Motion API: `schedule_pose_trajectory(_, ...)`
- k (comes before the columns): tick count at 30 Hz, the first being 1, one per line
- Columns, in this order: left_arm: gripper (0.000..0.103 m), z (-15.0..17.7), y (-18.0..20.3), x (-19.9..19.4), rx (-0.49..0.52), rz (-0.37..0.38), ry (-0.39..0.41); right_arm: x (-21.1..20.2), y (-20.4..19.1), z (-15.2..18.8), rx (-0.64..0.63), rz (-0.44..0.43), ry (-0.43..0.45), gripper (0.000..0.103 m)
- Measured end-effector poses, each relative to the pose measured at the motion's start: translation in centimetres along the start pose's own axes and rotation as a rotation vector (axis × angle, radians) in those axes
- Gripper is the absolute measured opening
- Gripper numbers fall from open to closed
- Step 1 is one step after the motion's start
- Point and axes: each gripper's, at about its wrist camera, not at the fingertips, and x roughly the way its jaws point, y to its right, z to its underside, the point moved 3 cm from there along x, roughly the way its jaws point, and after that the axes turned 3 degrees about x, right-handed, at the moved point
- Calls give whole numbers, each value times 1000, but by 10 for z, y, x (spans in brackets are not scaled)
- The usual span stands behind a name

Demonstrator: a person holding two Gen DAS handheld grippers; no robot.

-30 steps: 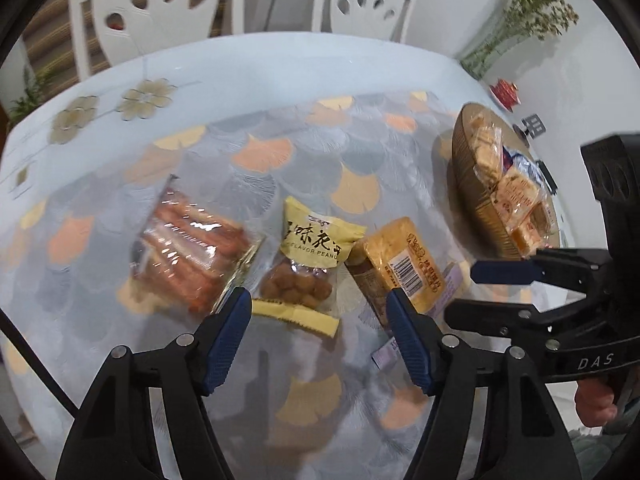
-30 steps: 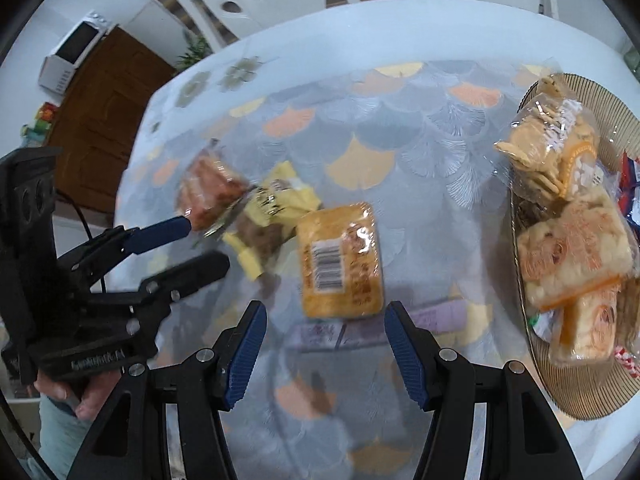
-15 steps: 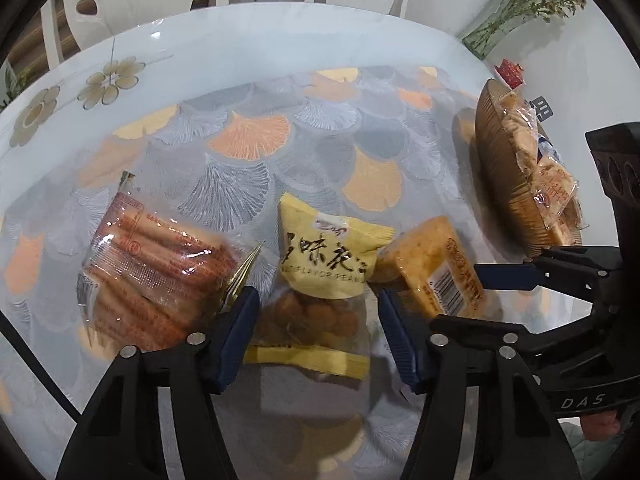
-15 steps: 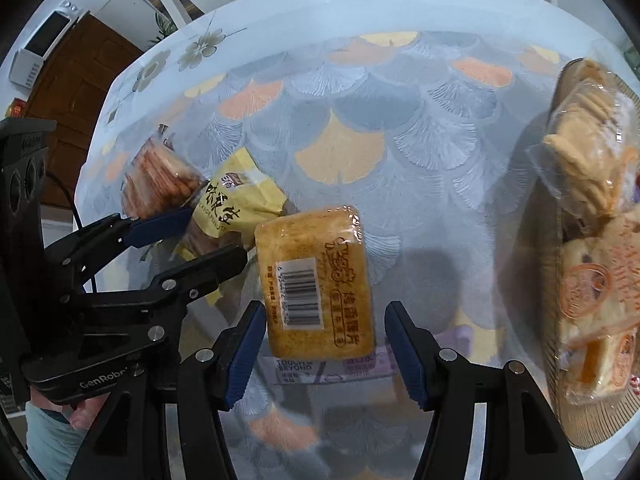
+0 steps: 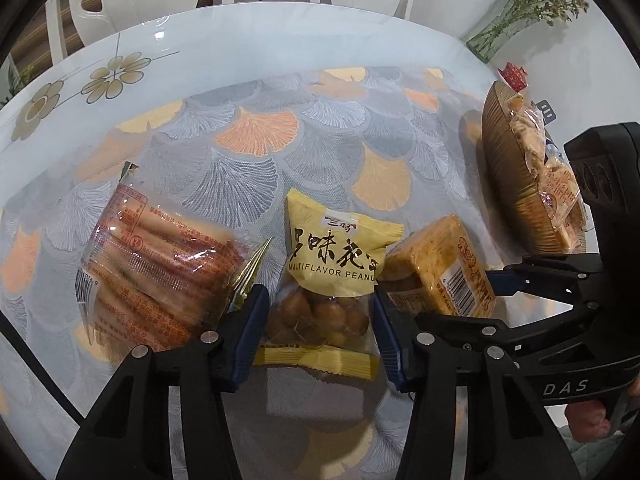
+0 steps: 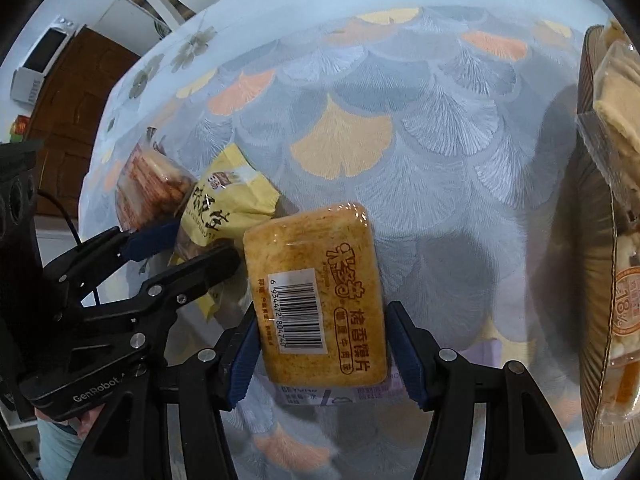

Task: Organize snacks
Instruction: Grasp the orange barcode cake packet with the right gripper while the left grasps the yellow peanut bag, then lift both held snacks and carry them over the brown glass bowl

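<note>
Everything here can be placed from the peanut bag point(image 5: 334, 276), the yellow pouch lying flat on the surface point(image 5: 280, 32). It lies straight ahead of the left gripper point(image 5: 316, 328) and between its blue pads, long axis running away from the gripper, so the pads meet its two long sides at the clear lower part where the nuts show. The jaws are closing on it and already sit at the film on both sides; I judge the grip is just taking hold.

To the right of the peanut bag, touching its corner, lies the orange cracker pack point(image 6: 316, 292). The right gripper point(image 6: 320, 352) straddles its near end with its jaws partly open; the left pad looks to be at the wrapper, the right pad stands just beside it, so nothing is clamped. The pack's long axis also points away from its gripper.

Left of the peanut bag lies the sausage pack point(image 5: 160, 268), out of either gripper's reach for now. Well to the right stands the woven basket point(image 5: 508, 168), already holding snacks.

The right wrist view shows a lilac packet point(image 6: 320, 394) under the cracker pack; the left view hides it. The left view alone shows the peanut bag's whole outline.
</note>
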Motion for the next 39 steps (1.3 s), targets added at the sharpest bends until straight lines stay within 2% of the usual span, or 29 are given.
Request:
schedule_pose_trajectory(3, 49, 1, 0, -1, -5, -1, -4, -4, -2, 4, -15, 8, 13, 57)
schedule_pose_trajectory(6, 49, 0, 4, 0, -9, -16, -5, -10, -2, 9, -16, -31, 21, 56)
schedule_pose_trajectory(8, 49, 0, 6, 0, -12, -30, -5, -14, -4, 13, -26, -28, 32, 56)
schedule_pose_trajectory(12, 44, 2, 9, -1, -30, -47, 2, -20, 1, 23, -26, -29, 34, 55)
schedule_pose_trajectory(17, 43, 11, 16, -7, -52, -72, 13, -27, 7, 34, -11, -44, 25, 55)
schedule_pose_trajectory(21, 43, 19, 26, -23, -88, -31, 50, -36, 10, 49, -13, -76, 2, 55)
schedule_pose_trajectory(25, 43, 25, 40, -38, -90, -52, 73, -49, 10, 64, -45, -91, 4, 54)
schedule_pose_trajectory(28, 43, 25, 54, -54, -105, -37, 117, -59, 13, 77, -59, -108, -6, 53)
schedule_pose_trajectory(35, 43, 4, 97, -90, -78, -15, 221, -82, 33, 107, -33, -214, -69, 53)
schedule_pose_trajectory(39, 43, -14, 119, -104, -63, 5, 267, -113, 52, 110, -18, -251, -37, 53)
